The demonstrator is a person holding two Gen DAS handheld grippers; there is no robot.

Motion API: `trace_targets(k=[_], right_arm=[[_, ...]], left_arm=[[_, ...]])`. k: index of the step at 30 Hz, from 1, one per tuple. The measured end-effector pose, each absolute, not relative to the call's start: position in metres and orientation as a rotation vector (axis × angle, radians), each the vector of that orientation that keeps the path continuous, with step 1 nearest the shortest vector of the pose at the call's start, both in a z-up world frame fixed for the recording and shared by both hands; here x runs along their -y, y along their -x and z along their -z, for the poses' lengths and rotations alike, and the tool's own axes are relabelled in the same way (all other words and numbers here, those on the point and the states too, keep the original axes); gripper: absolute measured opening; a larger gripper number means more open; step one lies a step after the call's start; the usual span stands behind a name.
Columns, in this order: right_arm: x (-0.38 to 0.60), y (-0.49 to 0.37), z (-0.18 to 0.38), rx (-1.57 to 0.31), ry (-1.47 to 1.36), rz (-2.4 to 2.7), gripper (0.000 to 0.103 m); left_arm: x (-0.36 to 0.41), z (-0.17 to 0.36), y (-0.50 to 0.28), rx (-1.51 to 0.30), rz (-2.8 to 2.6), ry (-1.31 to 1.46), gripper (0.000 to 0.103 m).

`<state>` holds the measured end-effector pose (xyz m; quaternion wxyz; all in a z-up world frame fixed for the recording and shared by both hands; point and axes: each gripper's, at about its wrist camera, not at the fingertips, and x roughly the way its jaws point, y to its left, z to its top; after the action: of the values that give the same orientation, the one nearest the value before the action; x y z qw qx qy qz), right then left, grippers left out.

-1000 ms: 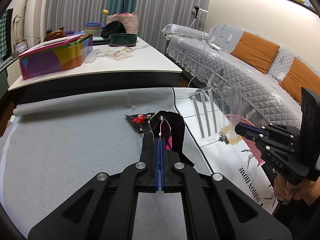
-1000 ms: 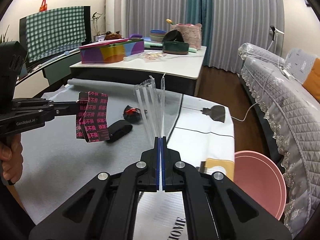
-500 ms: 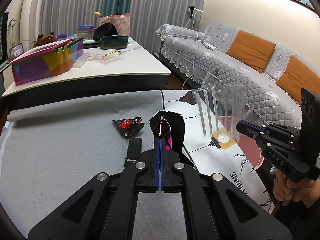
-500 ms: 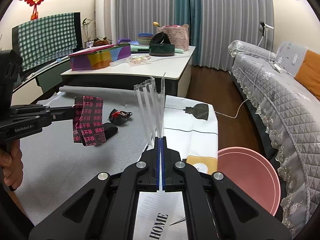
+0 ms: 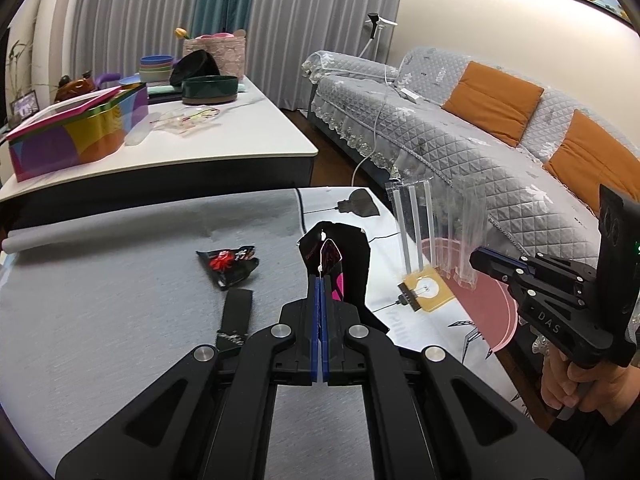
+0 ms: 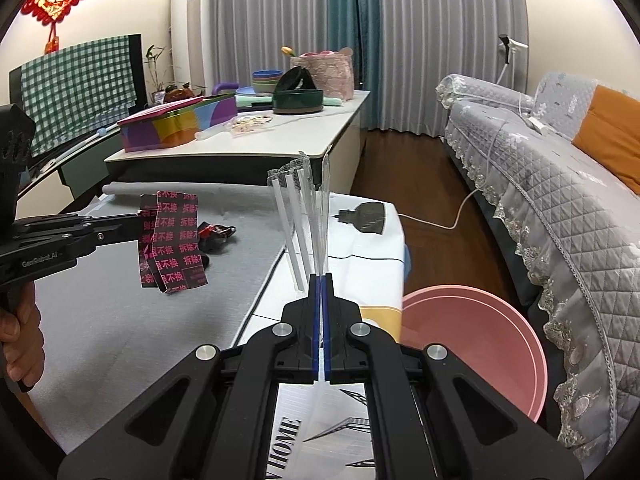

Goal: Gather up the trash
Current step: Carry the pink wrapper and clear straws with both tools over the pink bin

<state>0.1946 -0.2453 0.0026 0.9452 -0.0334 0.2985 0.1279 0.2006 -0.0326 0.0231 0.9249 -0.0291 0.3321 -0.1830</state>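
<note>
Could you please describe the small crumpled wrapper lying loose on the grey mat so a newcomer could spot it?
On the grey mat, near its far middle, lies a crumpled black wrapper with a red print. Beside the flat black strip, it is the only red-marked, crumpled piece.

The near table is covered by a grey cloth on its left part and a white printed cloth on its right. On the grey cloth lie 2 pieces of trash, just beside each other: a crumpled black-and-red wrapper and a flat black strip. A grey roll lies along the far edge.
</note>
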Motion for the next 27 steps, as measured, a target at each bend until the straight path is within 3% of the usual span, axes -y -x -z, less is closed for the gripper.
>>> trace_targets(k=[27], right_arm=[[0.315, -0.197, -0.003, -0.6, -0.013, -0.121, 0.001]], left_arm=[[0.11, -0.024, -0.219, -0.685, 0.481, 0.042, 0.0]])
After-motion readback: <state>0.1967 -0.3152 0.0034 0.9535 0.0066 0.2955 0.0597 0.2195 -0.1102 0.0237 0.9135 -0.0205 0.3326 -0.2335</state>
